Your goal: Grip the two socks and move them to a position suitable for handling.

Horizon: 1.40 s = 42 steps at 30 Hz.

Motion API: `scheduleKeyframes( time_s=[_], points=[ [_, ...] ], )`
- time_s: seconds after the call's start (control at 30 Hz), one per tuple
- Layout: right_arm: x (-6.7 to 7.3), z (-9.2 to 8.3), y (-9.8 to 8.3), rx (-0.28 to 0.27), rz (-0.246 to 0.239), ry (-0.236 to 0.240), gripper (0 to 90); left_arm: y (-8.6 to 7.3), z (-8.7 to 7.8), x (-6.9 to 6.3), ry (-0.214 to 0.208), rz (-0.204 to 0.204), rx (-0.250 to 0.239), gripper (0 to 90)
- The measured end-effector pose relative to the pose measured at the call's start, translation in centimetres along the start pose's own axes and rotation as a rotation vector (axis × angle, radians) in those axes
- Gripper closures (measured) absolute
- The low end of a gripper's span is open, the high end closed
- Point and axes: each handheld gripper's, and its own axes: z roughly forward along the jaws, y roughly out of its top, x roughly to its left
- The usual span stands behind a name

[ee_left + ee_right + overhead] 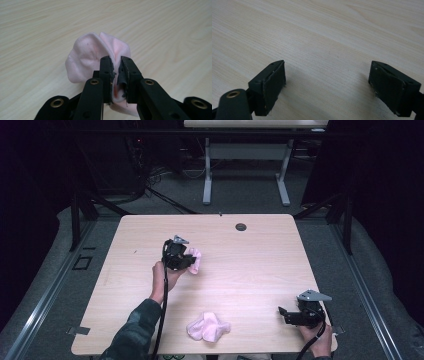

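The left gripper [116,68] pinches a pink sock [92,56] in its jaws, beyond the second sock [208,326] on the desk [260,265]. The right gripper [327,85], jaws spread, rests right of it. Likely next: pairing them.

Left gripper [116,72] clamped (right gripper [327,85] wide apart).

Two crumpled pink cloths: one [195,260] mid-table, another [207,326] at near edge
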Motion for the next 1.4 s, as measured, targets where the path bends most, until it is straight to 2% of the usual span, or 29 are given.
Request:
scheduleKeyframes(
  time_s=[0.17,0.33,0.4,0.5,0.63,0.67,0.87,0.9,1.0,1.13,1.23,1.4],
  points=[
    [0.0,0.0,0.0,0.000,0.001,0.000,13.4,-0.5,-0.6,-2.9,-0.078,0.027,-0.002,80.3],
    [0.0,0.0,0.0,-0.001,0.001,-0.001,13.4,-1.7,0.4,-5.4,-0.143,0.052,0.034,80.2],
    [0.0,0.0,0.0,0.000,0.001,-0.001,13.4,-2.2,1.0,-6.0,-0.154,0.057,0.050,80.2],
    [0.0,0.0,0.0,0.000,0.001,-0.001,13.4,-2.9,1.9,-6.6,-0.174,0.063,0.080,80.2],
    [0.0,0.0,0.0,0.000,0.001,-0.001,13.4,-3.9,3.3,-7.3,-0.200,0.047,0.115,80.2],
    [0.0,0.0,0.0,0.000,0.001,-0.001,13.4,-4.1,3.6,-7.5,-0.203,0.056,0.133,80.2],
    [0.0,0.0,0.0,0.000,0.000,-0.001,13.4,-4.7,4.9,-7.7,-0.217,0.052,0.172,77.8],
    [0.0,0.0,0.0,0.000,0.001,-0.001,13.4,-4.7,4.9,-7.6,-0.218,0.052,0.174,73.8],
    [0.0,0.0,0.0,0.000,0.001,-0.001,13.4,-4.6,4.3,-7.7,-0.207,0.047,0.150,52.5],
    [0.0,0.0,0.0,0.000,0.002,-0.001,13.5,-4.6,2.9,-7.4,-0.191,0.044,0.110,33.4],
    [0.0,0.0,0.0,0.000,0.001,-0.001,13.4,-4.8,1.8,-6.8,-0.185,0.035,0.096,24.6],
    [0.0,0.0,0.1,0.008,0.004,0.002,13.5,-5.8,-0.1,-5.6,-0.160,0.012,0.075,16.0]
  ],
)
